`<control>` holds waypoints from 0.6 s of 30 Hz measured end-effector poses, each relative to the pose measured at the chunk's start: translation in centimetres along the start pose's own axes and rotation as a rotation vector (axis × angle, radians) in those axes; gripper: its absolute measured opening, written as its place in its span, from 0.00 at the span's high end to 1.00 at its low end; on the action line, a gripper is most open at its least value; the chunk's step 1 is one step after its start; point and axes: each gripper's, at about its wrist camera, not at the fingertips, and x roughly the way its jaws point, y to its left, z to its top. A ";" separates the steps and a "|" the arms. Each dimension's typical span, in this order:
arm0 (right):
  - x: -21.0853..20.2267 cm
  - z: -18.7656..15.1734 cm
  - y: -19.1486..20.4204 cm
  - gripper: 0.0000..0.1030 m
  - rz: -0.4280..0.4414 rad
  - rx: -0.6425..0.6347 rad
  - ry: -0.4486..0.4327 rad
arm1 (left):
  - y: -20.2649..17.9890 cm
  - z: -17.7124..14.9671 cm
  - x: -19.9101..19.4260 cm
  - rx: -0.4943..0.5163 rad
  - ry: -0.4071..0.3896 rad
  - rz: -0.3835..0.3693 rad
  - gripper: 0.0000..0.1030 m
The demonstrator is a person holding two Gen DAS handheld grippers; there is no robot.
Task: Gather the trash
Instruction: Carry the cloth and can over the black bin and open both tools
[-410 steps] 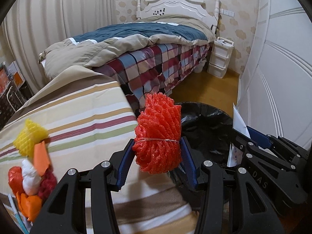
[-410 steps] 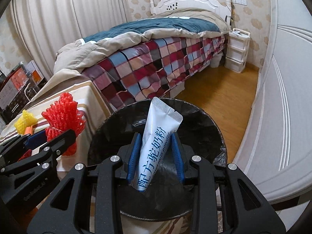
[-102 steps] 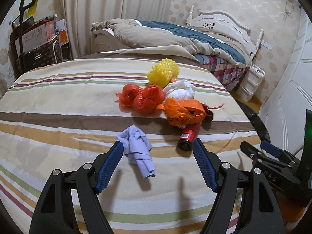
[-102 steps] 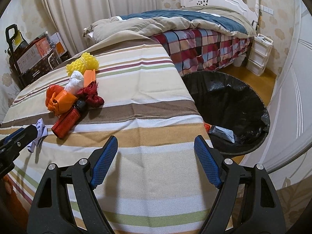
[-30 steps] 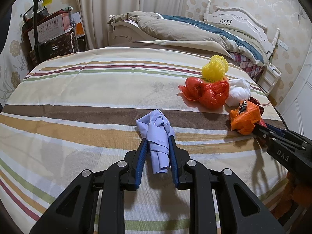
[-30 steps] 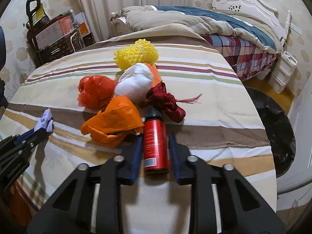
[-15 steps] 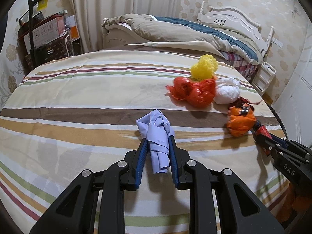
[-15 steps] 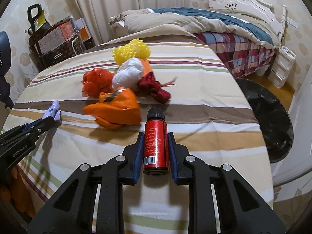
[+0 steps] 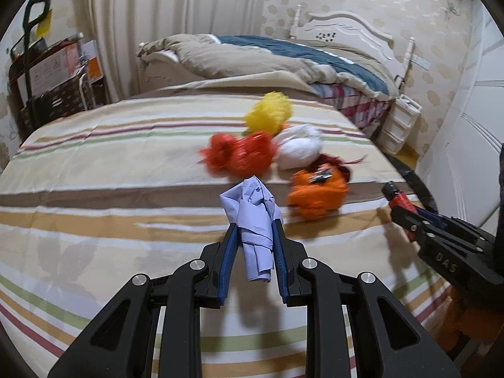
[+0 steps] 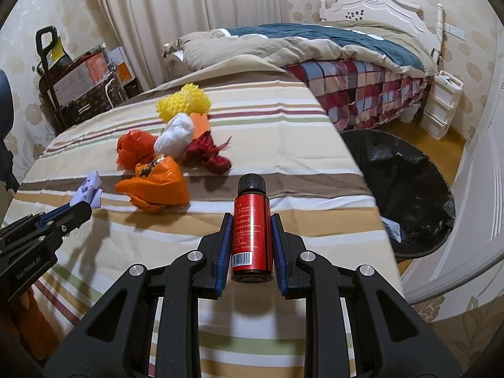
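The left hand-held gripper (image 9: pixel 254 245) is clamped on a crumpled blue paper (image 9: pixel 253 217), and the right hand-held gripper (image 10: pixel 252 239) is clamped on a red bottle (image 10: pixel 252 233), both lifted off the striped counter (image 10: pixel 283 132). Neither is binned yet. The bin (image 10: pixel 409 182) sits on the floor to the right, with some trash already inside. Left on the counter, farther off: orange bag (image 10: pixel 154 186), red bag (image 10: pixel 134 148), white wad (image 10: pixel 174 137), yellow net (image 10: pixel 182 102), dark red scrap (image 10: pixel 209 154).

Crumpled lilac paper (image 9: pixel 255 220) and red bottle (image 10: pixel 252 230) — both gripped, lifted.
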 end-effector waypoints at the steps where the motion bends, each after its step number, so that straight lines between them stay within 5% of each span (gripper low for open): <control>1: -0.3 0.1 -0.4 0.78 -0.002 0.007 -0.008 | -0.6 0.2 -0.2 0.011 -0.008 -0.007 0.76; 18: -1.7 3.1 -11.5 0.77 -0.137 0.150 -0.102 | -13.0 4.8 3.6 0.194 -0.040 -0.150 0.76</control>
